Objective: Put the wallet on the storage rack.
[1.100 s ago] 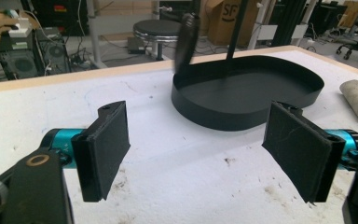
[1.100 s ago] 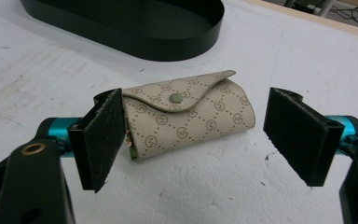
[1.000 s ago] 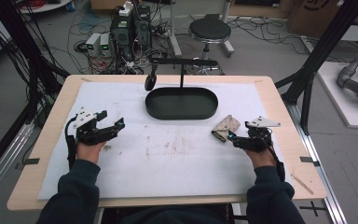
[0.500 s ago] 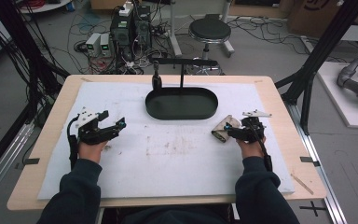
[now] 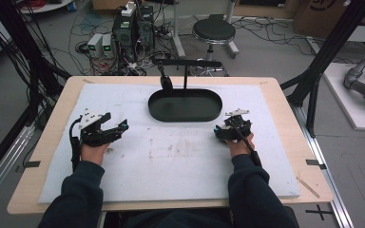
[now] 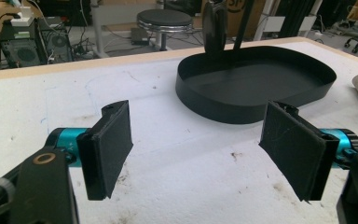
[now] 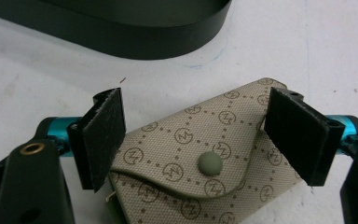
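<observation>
Half-hidden pouch (image 7: 200, 163) between open jaws

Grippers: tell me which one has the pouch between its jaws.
The right gripper: its open jaws straddle the beige pouch beside the black tray. The left gripper has bare mat between its jaws.

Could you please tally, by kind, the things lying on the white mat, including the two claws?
Claws: 2, the left claw and the right claw
Black oval trays: 1
Beige patterned pouches: 1
Total: 4
</observation>
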